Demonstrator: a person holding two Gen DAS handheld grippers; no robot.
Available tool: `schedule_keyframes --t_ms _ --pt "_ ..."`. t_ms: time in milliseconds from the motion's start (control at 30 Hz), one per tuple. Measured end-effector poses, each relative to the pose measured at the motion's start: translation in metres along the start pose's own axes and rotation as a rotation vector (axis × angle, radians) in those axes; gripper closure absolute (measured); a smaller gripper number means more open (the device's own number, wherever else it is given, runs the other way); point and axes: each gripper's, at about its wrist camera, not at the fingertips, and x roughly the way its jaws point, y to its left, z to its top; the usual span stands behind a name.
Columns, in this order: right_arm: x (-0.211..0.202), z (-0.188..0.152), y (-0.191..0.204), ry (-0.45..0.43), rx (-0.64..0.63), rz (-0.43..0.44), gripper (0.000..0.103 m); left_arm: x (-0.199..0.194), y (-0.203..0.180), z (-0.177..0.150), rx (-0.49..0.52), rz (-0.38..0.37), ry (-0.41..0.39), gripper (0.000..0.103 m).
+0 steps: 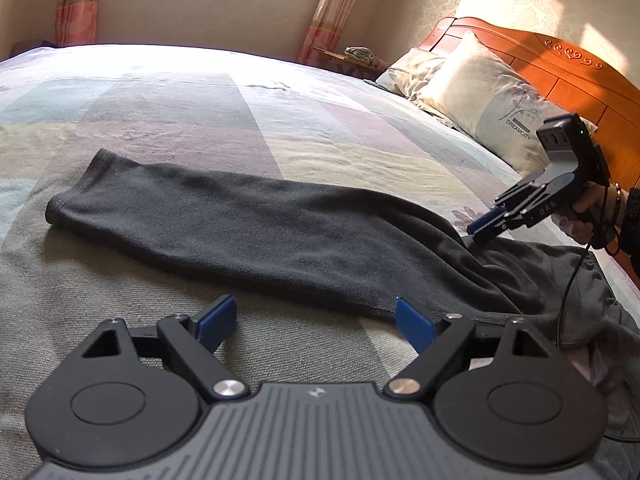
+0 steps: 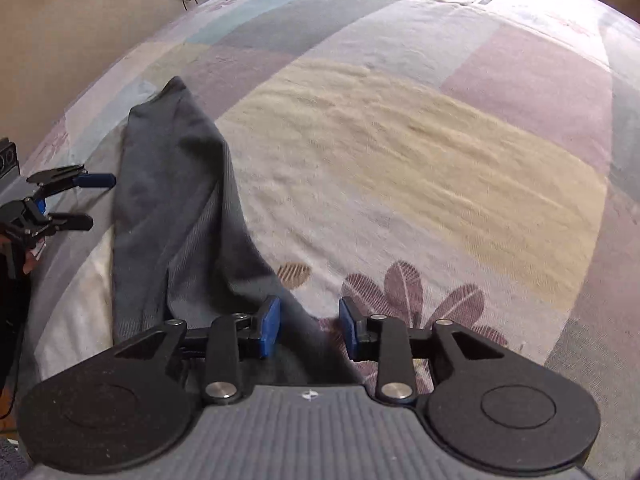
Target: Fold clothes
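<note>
Left gripper [image 1: 316, 322]: jaws wide apart, empty, hovering over the bedspread [image 1: 168, 120] just beside the near edge of the dark grey trouser leg [image 1: 248, 228]. Right gripper [image 2: 308, 328]: jaws partly apart, gripping nothing, above the crumpled end of the garment toward the bed's pillow [image 1: 480, 92] end. The leg lies flat, stretched across the bed's middle.

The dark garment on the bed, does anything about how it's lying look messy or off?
Yes. The dark garment is flat along its long stretch but bunched and wrinkled at the end nearest the right tongs, where it heaps near the bed's edge. No damage or spills show.
</note>
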Motion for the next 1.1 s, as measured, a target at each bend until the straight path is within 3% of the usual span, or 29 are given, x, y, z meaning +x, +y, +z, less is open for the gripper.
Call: schedule_keyframes --t_ms 67,100,133,233,333,467,500,567,600,633,800,900,1000,1100 --pt "0.002 -0.006 0.007 -0.013 -0.033 -0.013 0.069 0.0 0.001 0.0 -0.003 0.0 -0.001 0.016" --pt "0.003 -0.006 0.01 -0.019 -0.046 -0.033 0.091 0.0 0.001 0.0 -0.005 0.0 -0.001 0.016" --pt "0.003 -0.006 0.013 -0.025 -0.059 -0.052 0.101 0.001 0.001 0.0 -0.006 0.0 -0.001 0.016" --pt "-0.001 -0.005 0.016 -0.05 -0.089 -0.078 0.101 0.0 0.001 0.0 -0.006 0.001 -0.002 0.016" --pt "-0.01 -0.002 0.005 -0.115 -0.032 -0.123 0.101 0.0 0.002 0.0 -0.01 0.003 -0.003 0.016" --pt "-0.004 0.0 0.001 -0.102 0.007 -0.189 0.096 0.0 0.003 0.0 -0.016 0.007 -0.004 0.016" --pt "-0.006 0.0 0.003 -0.117 0.007 -0.171 0.096 0.0 0.003 0.0 -0.017 0.008 -0.004 0.016" --pt "-0.012 0.004 0.009 -0.164 0.004 -0.096 0.086 0.0 0.003 -0.001 -0.018 0.009 -0.003 0.016" --pt "-0.01 0.008 0.013 -0.171 -0.009 -0.081 0.071 0.0 0.003 0.0 -0.018 0.009 -0.003 0.016" --pt "-0.009 0.011 0.017 -0.178 -0.022 -0.065 0.068 0.0 0.003 0.0 -0.017 0.01 -0.003 0.016" --pt "0.022 0.024 0.024 -0.077 -0.075 -0.106 0.069 -0.001 0.004 0.0 -0.021 0.008 -0.004 0.016" --pt "0.03 0.016 0.036 -0.074 -0.135 -0.143 0.071 -0.001 0.004 0.0 -0.024 0.013 -0.006 0.016" --pt "0.032 0.011 0.049 -0.083 -0.17 -0.154 0.098 -0.001 0.003 -0.001 -0.024 0.016 -0.005 0.016" --pt "0.03 0.012 0.056 -0.094 -0.208 -0.192 0.1 -0.001 0.003 0.0 -0.024 0.017 -0.005 0.016"
